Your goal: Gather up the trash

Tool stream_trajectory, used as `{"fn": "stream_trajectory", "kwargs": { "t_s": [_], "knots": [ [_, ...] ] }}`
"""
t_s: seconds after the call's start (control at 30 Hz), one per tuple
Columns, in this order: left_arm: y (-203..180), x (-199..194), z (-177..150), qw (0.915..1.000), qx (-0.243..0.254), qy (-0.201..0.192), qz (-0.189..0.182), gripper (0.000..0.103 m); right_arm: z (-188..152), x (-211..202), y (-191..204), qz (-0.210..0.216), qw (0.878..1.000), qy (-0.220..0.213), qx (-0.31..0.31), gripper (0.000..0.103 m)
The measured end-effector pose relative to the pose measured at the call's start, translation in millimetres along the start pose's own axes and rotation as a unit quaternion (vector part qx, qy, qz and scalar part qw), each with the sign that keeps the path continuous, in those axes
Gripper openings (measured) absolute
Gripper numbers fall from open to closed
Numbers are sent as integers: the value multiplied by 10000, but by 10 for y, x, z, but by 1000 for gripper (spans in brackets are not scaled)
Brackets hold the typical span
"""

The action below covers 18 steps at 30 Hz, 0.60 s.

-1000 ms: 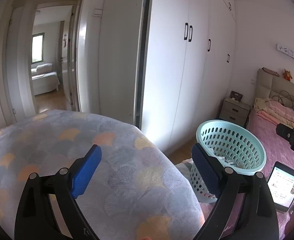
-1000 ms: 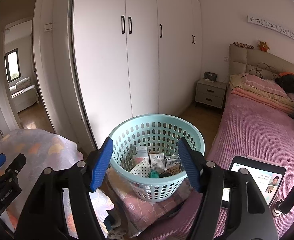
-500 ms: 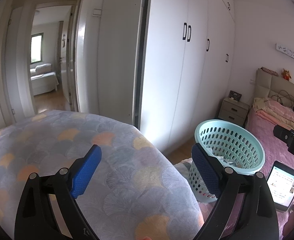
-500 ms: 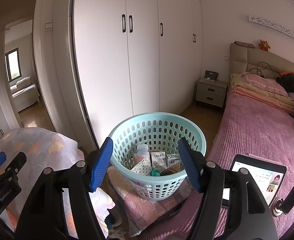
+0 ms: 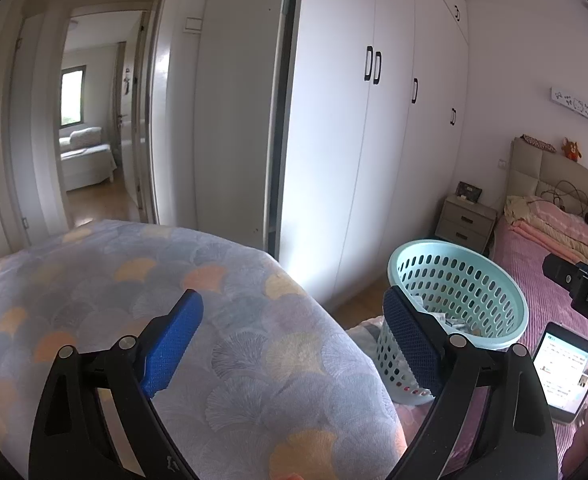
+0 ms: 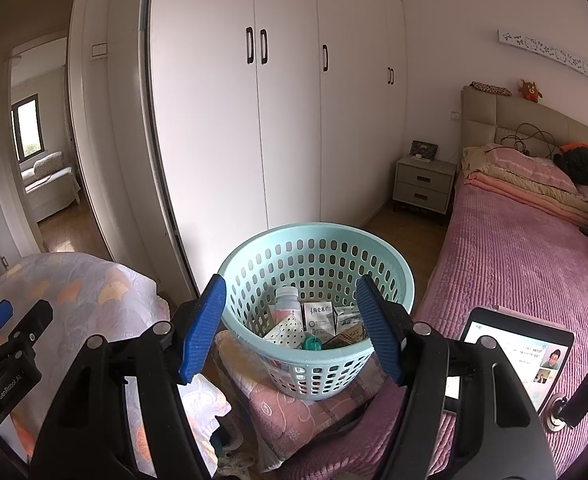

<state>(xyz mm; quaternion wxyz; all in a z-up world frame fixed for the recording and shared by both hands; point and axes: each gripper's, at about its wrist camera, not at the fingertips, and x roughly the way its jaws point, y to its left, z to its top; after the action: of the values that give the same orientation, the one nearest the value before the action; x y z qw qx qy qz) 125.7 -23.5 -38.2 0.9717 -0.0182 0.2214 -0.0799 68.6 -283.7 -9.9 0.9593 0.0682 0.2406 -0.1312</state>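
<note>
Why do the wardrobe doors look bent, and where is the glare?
Right wrist view: fisheye lens bows the wardrobe and darkens the corners; the basket stays sharp. Left wrist view: same curving, with bright glare on the wardrobe side and a washed-out tablet screen.

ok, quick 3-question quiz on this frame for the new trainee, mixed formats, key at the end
1. True or false: the right gripper is clamped on a bottle.
2. Multiple choice: the mint basket sits on A) the nightstand, B) a folded pink cloth at the bed's edge, C) the bare floor.
3. Short answer: name the lit device lying on the pink bed beside the basket.

Key
1. False. Its jaws stand open and empty, with the basket seen between them; the left gripper is open too.
2. B, the folded pink cloth.
3. A tablet, screen on.
</note>
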Motion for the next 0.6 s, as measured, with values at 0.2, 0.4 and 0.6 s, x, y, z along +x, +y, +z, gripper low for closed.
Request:
{"fn": "stream_trajectory", "kwargs": {
  "t_s": [0.2,0.4,0.6],
  "knots": [
    [-4,-2,4,10000,17,11,-3,89,-11,15,-1,25,10000,45,-2,64],
    [-25,5,8,10000,41,24,-8,89,-9,36,13,37,10000,57,-52,64],
    [-44,8,-3,10000,86,12,-6,89,-4,45,8,57,10000,63,-51,64]
  ]
}}
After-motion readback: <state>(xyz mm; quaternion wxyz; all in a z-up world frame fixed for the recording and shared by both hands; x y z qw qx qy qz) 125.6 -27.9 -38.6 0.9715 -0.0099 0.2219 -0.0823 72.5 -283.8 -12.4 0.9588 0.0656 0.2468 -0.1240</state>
